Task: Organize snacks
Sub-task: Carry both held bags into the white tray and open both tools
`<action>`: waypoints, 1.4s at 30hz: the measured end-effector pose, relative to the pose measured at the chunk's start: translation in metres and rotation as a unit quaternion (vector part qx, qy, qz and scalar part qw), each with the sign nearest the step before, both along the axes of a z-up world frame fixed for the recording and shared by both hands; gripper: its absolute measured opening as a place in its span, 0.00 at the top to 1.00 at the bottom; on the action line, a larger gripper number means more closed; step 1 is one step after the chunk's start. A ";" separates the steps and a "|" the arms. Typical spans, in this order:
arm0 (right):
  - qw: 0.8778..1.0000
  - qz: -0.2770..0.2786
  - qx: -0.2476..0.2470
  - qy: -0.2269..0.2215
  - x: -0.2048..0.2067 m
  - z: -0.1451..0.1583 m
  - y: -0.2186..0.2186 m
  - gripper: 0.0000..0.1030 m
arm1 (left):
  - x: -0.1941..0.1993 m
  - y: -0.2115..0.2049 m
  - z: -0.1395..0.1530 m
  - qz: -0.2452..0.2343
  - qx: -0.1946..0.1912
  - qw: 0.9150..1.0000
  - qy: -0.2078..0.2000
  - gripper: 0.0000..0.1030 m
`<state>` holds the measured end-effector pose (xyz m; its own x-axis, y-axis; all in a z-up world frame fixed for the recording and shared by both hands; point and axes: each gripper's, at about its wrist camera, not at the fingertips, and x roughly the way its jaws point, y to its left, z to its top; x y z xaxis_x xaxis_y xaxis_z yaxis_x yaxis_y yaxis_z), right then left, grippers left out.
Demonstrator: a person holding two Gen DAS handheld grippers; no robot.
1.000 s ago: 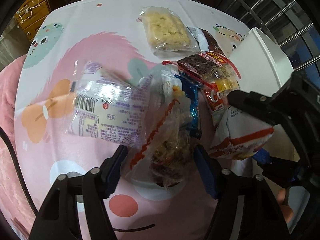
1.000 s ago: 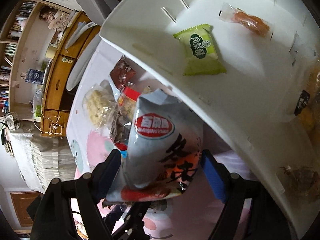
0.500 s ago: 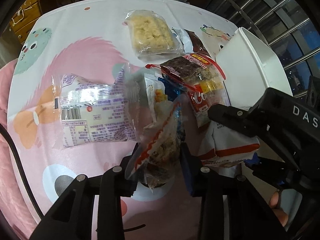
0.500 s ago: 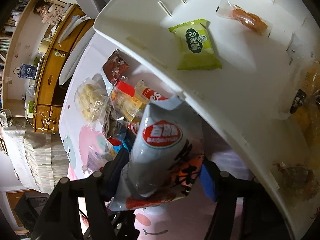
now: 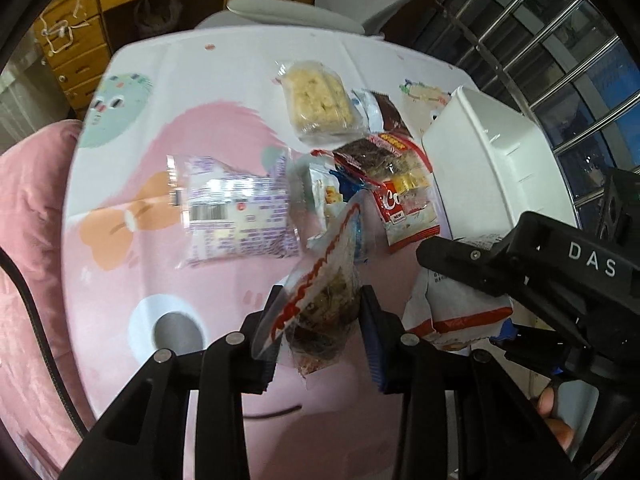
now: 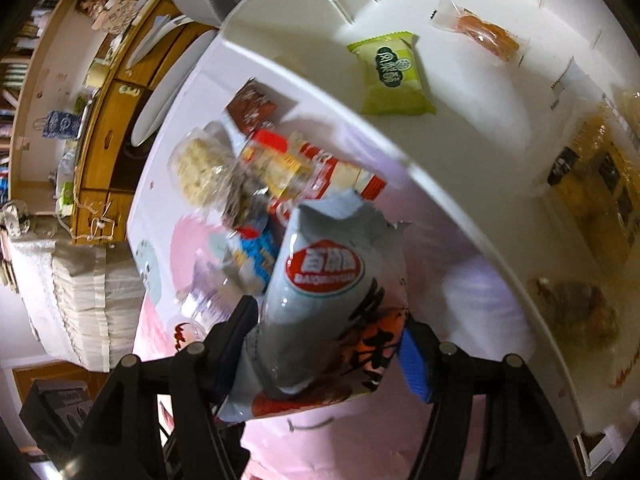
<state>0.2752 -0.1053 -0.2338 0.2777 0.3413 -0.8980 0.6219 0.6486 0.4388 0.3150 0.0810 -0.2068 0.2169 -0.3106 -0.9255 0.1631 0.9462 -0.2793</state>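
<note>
Left tool (image 5: 320, 320) is clenched on a clear packet with a red zigzag edge (image 5: 324, 300), its dark and pale contents showing through; the packet hangs between the two pads, lifted clear of the surface (image 5: 224, 72), which carries a pink and white cartoon-print cloth. Right tool (image 6: 326, 340) grasps a grey and white snack bag with a red oval logo (image 6: 324, 292), pads pressing both sides of its lower half, the torn-looking top edge pointing toward the white bin (image 6: 460, 152). Taking the white bin as landmark: inside it lie a green packet (image 6: 390, 74) and an orange sweet in clear wrap (image 6: 480, 34), well apart from each other; darker items deeper inside are too blurred to identify. Just beside the bin's outer wall, on the surface, sits a loose heap including a red and white packet (image 5: 404, 204) and a pale puffed-rice block (image 5: 320, 102). Farther from the bin lies a purple-printed packet (image 5: 236, 212).
</note>
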 end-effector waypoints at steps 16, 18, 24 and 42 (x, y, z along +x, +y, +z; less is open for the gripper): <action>0.995 0.051 0.013 -0.082 -0.053 0.075 0.001 0.36 | -0.087 0.026 0.086 0.036 -0.006 0.997 -0.067 0.66; 0.994 0.055 0.014 -0.098 -0.062 0.084 -0.002 0.36 | -0.097 0.022 0.092 0.035 -0.009 0.997 -0.072 0.66; 0.989 0.067 0.001 -0.135 -0.092 0.100 -0.023 0.36 | -0.124 0.002 0.113 0.025 -0.008 0.996 -0.089 0.66; 0.973 0.170 -0.041 -0.154 -0.097 0.124 -0.151 0.36 | -0.123 -0.110 0.132 0.062 -0.012 0.993 -0.098 0.66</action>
<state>0.1779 -0.2559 -0.1095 0.4212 0.3903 -0.8187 0.2130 0.8349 0.5076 0.1917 -0.0292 -0.0752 0.4300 -0.2923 -0.8542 0.1000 0.9557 -0.2767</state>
